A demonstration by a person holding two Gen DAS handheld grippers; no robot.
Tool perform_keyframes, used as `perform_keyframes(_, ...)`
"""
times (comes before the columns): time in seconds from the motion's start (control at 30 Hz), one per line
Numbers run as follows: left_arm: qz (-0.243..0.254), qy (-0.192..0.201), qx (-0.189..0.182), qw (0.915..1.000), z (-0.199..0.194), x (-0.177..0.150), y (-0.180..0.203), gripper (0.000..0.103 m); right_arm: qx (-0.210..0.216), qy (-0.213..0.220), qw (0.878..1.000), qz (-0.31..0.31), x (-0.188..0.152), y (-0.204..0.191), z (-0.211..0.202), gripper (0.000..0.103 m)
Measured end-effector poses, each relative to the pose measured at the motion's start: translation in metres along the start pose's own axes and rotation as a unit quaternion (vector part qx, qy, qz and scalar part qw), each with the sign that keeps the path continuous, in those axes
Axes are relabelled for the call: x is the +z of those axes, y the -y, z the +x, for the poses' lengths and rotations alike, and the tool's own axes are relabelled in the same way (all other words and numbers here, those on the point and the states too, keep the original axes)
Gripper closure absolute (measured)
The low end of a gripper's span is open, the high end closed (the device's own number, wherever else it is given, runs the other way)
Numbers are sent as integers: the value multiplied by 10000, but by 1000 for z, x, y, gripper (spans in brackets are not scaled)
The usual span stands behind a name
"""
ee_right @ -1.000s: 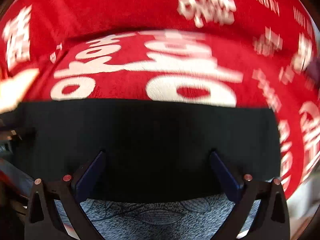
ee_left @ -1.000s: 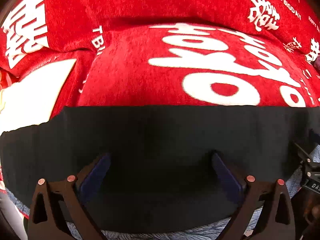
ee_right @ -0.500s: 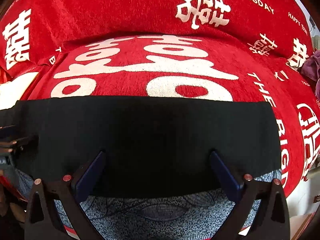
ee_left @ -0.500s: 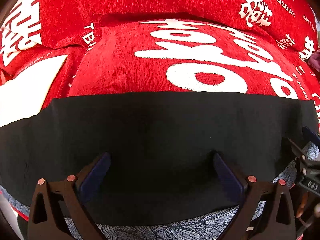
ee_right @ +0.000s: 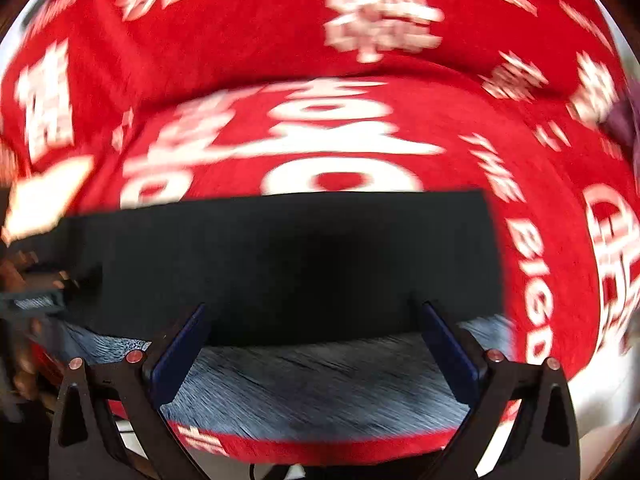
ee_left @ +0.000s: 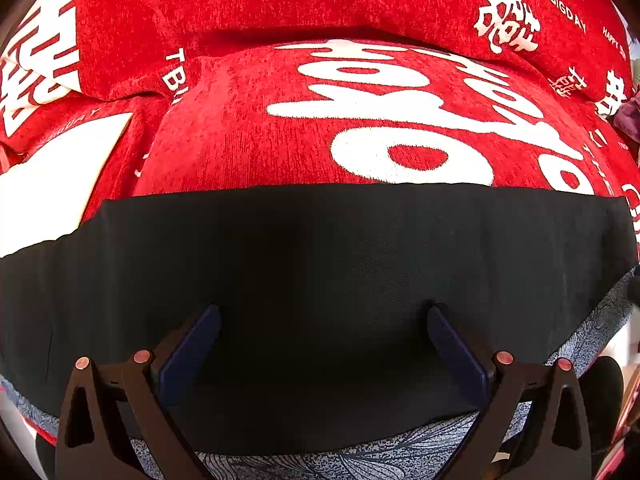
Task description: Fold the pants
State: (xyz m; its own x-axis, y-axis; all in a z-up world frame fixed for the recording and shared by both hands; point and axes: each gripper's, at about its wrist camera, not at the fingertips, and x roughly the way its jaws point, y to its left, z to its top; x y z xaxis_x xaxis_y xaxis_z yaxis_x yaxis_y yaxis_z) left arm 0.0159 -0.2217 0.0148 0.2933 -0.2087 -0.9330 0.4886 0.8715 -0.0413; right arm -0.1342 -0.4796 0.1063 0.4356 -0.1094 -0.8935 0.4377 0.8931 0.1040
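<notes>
The pants lie flat on the red cover as a black band (ee_left: 320, 264) with a blue-grey leaf-patterned layer (ee_left: 360, 460) showing under its near edge. In the right wrist view the black part (ee_right: 304, 256) ends in a square corner at the right, and more patterned fabric (ee_right: 320, 384) is bare below it. My left gripper (ee_left: 322, 320) is open just above the black fabric, holding nothing. My right gripper (ee_right: 310, 316) is open over the near edge of the black part, empty. The left gripper (ee_right: 32, 300) shows at that view's left edge.
A red plush cover with large white lettering (ee_left: 380, 120) covers the sofa seat and backrest (ee_left: 280, 0). A purple item (ee_right: 624, 120) lies at the far right. The seat's front edge (ee_right: 320, 446) is just below my right gripper.
My right gripper has pulled back towards the seat's front edge, so more patterned fabric shows below the black part; its view is blurred. My left gripper has hardly moved.
</notes>
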Motion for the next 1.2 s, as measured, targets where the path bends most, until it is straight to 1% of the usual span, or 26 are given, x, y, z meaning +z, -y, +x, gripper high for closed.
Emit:
perform_keyframes(0.07,2,25,23,10000,0,-1,1,0,288,-40,9984,491,-8,38,-7,0)
perform_keyframes(0.13,9,41,23,10000,0,-1,1,0,331,-191,9956,858,-21,73,-11,0)
perform_keyframes(0.2,6,33,32,10000,-1,-1,1,0,346,-264,9927,1128,-33,93,-14,0)
perform_keyframes(0.27,-86,-39,24,10000,-3,-1,1,0,626,-297,9886,1333,-43,103,-14,0)
perform_keyframes(0.3,-109,-99,-142,9998,-5,-1,6,0,733,-292,9875,1363,-48,104,-12,0)
perform_keyframes(0.37,8,-113,-406,9991,-12,-1,21,0,714,-326,9882,1318,-52,101,-5,0)
perform_keyframes(0.4,154,-127,-459,9987,-16,-1,36,0,745,-333,9878,1325,-53,100,-1,0)
perform_keyframes(0.47,409,-137,-352,9984,-19,2,61,0,1044,-283,9837,1438,-54,99,6,0)
perform_keyframes(0.5,366,-183,-242,9989,-18,4,72,0,1224,-246,9811,1480,-53,96,10,0)
perform_keyframes(0.53,233,-279,-227,9991,-14,6,78,0,1223,-195,9815,1458,-53,94,11,0)
perform_keyframes(0.6,-180,-670,-322,9971,0,10,81,0,1275,-122,9826,1343,-52,90,10,0)
perform_keyframes(0.63,-341,-831,-236,9957,9,10,81,0,1365,-90,9815,1340,-51,89,9,0)
perform_keyframes(0.67,-315,-715,-26,9969,12,8,85,0,1461,-81,9799,1358,-53,89,8,0)
perform_keyframes(0.73,-148,-551,192,9982,11,6,92,0,1768,-63,9731,1477,-57,93,10,0)
perform_keyframes(0.83,-214,-516,144,9983,12,5,90,0,2114,-45,9628,1680,-62,102,11,0)
perform_keyframes(0.9,-211,-540,96,9983,13,5,88,0,2200,-124,9605,1701,-63,105,14,0)
perform_keyframes(0.97,-208,-528,63,9984,14,4,86,0,2246,-251,9560,1870,-68,107,13,0)
perform_keyframes(1.0,-207,-509,72,9985,13,3,87,0,2327,-302,9513,1999,-75,108,13,0)
perform_keyframes(1.07,-215,-483,124,9985,13,2,87,0,2677,-370,9378,2179,-87,107,18,0)
perform_keyframes(1.1,-232,-472,155,9985,14,3,89,0,2610,-208,9411,2140,-89,104,16,0)
perform_keyframes(1.2,-261,-473,168,9984,12,5,89,0,2765,48,9357,2191,-78,102,15,0)
